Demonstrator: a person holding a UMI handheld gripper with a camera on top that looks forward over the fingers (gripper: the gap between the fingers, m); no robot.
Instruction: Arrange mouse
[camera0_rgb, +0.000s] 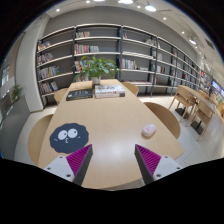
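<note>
A small pale pink mouse (149, 131) lies on the light wooden table (108, 125), ahead of my right finger and a little to its right. A round dark mouse pad (68, 136) with a white cartoon face lies ahead of my left finger. My gripper (112, 160) is open and empty, its magenta pads (78, 160) spread wide over the near part of the table. Nothing stands between the fingers.
A potted plant (97, 68) and a stack of books or boxes (96, 92) sit at the table's far end. Wooden chairs (165, 117) stand around the table. Bookshelves (120, 55) line the back wall. More tables and chairs (195, 100) stand to the right.
</note>
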